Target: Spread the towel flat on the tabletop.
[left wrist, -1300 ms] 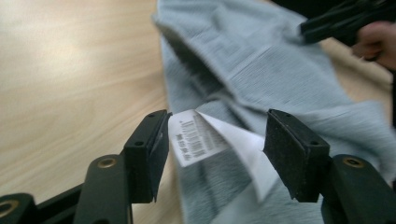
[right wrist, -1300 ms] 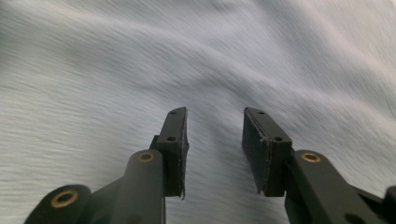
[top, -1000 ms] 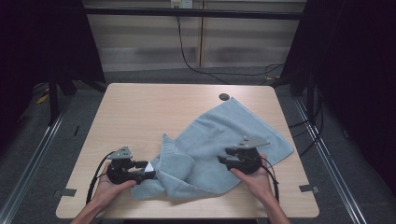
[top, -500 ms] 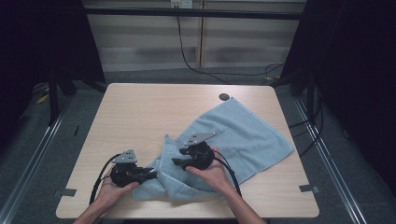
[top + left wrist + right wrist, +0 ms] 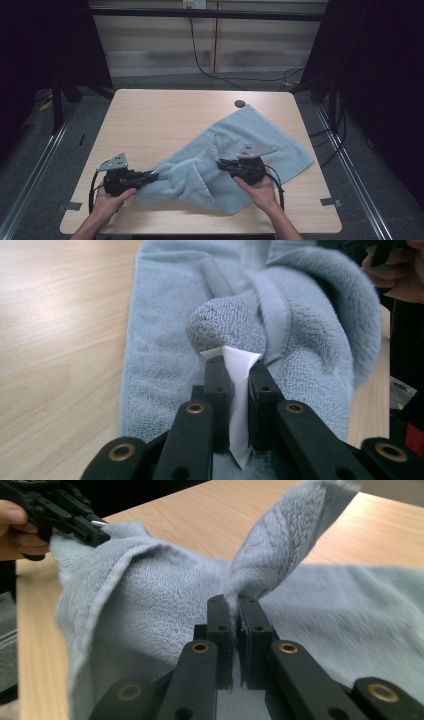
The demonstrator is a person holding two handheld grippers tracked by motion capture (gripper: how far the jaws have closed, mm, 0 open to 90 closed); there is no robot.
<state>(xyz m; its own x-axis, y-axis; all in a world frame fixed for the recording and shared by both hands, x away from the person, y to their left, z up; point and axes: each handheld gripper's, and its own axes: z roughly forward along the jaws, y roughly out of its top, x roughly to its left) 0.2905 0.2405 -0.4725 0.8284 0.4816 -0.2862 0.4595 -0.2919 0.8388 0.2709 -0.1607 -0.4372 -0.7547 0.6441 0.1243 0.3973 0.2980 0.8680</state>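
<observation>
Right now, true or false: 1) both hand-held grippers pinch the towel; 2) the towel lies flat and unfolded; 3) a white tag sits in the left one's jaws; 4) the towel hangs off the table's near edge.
1) True: the left hand-held gripper and the right hand-held gripper are both shut on the towel.
2) False: it is bunched and partly lifted.
3) True: white tag.
4) False: it lies on the table, inside the edge.
</observation>
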